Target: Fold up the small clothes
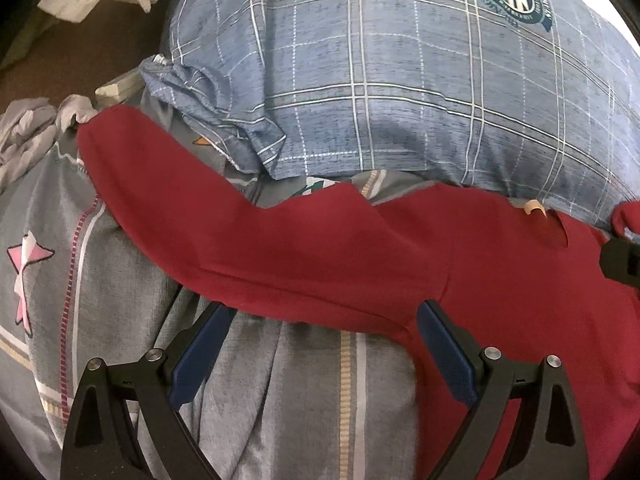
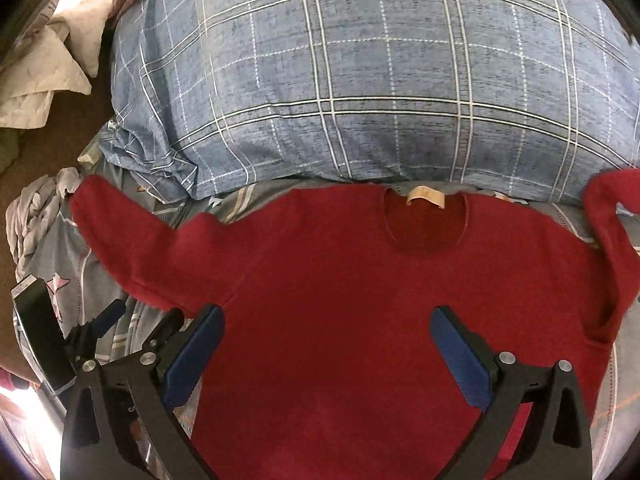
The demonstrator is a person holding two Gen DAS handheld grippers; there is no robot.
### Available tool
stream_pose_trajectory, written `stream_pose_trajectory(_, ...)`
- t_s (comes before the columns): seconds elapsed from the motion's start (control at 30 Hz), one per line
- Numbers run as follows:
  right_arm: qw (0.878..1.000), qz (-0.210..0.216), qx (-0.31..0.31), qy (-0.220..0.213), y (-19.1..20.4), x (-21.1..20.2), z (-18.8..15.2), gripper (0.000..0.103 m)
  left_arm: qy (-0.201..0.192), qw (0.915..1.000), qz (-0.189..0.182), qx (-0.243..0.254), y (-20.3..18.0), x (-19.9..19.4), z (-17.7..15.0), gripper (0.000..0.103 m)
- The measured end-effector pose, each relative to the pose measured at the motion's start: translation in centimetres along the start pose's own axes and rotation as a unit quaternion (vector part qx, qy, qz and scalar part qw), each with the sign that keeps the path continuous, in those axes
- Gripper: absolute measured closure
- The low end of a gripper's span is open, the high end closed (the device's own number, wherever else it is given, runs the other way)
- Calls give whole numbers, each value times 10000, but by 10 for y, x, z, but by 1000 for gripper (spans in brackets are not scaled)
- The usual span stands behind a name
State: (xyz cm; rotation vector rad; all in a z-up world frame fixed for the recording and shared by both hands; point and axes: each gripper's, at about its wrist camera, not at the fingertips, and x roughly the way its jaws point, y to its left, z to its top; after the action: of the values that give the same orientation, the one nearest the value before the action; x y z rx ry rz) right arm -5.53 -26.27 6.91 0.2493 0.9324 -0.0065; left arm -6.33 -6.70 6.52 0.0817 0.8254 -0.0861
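A: Status on the fold?

B: Not started, as far as I can judge. Red sweater [image 2: 360, 280] lies flat and spread on the grey bedsheet [image 1: 280, 400], collar and tag [image 2: 426, 198] toward the blue plaid pillow [image 2: 360, 80], whose near edge it touches. Both sleeves out to the sides, no fold lines visible.

A: Grippers?

B: Right gripper [image 2: 326, 356] hangs over the sweater's torso, jaws spread wide, nothing between them. Left gripper [image 1: 322, 350] sits at the left sleeve [image 1: 200, 216] near the armpit seam, jaws also wide apart, empty. One pad is over sheet, the other over red cloth. Can't tell whether either is touching fabric.

A: Sleeve condition?

B: Left sleeve runs straight out toward the bed's edge, cuff next to a bunched grey cloth [image 2: 36, 216]. Right sleeve [image 2: 608, 248] bends up toward the pillow, cuff curled over.

A: So what's left?

B: All of it, I'd say: both sleeves in over the body, then the body folded up. Left gripper looks best placed for the first sleeve grab. The curled right cuff probably needs flattening first.
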Motion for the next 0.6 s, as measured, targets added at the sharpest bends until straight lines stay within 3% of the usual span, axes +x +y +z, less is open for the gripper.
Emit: stream_pose_trajectory(0.6,9997,47,-204,141,14,26,-13,0,21,9997,5,-251,14,7,6,8)
